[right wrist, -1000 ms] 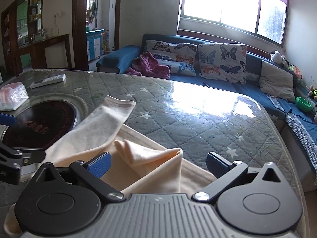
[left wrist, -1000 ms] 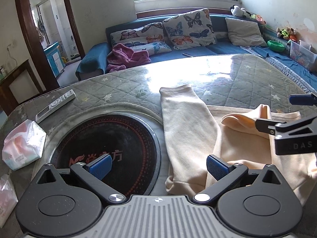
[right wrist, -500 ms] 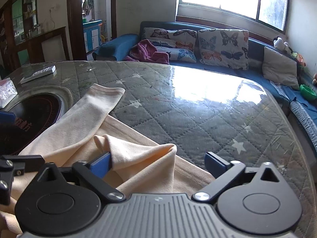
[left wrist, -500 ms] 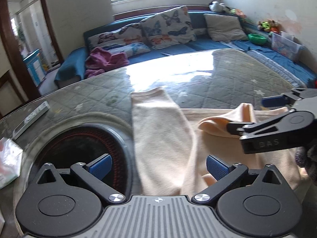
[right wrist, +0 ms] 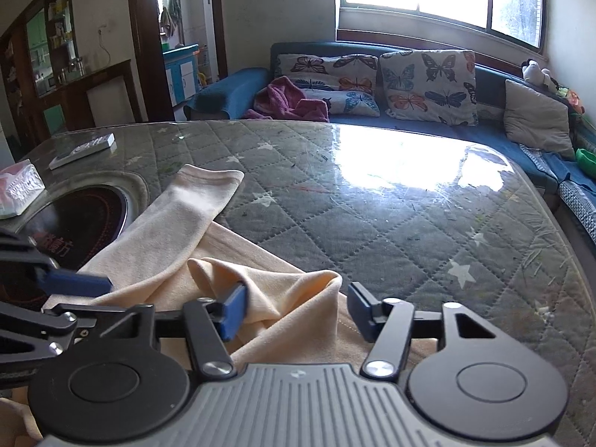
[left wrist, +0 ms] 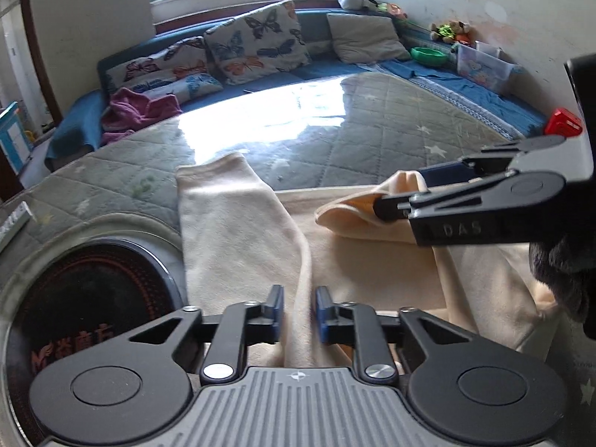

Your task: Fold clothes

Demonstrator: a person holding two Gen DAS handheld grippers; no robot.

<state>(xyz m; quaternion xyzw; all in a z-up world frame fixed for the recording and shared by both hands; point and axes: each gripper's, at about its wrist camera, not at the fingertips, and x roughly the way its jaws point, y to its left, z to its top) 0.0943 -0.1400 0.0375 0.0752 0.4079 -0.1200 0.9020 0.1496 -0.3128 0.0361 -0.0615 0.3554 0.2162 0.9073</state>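
A cream long-sleeved garment [left wrist: 238, 231] lies on the quilted glass-topped table [left wrist: 372, 134], one sleeve stretched toward the sofa. My left gripper [left wrist: 298, 311] has its jaws nearly closed around a raised fold at the sleeve's edge. My right gripper [right wrist: 296, 311] is partly open, with a bunched fold of the same garment [right wrist: 283, 290] between its fingers. It shows from the side in the left wrist view [left wrist: 406, 193], around the raised peach-coloured fold.
A round dark hotplate [left wrist: 89, 298] is set into the table at left. A remote control [right wrist: 83, 151] and a tissue pack [right wrist: 18, 190] lie at the far left. A blue sofa [right wrist: 409, 85] with butterfly cushions lies beyond the table.
My left gripper has moved right onto the garment and its jaws have closed from wide open to nearly shut on the sleeve edge. My right gripper's jaws have narrowed around the bunched fold.
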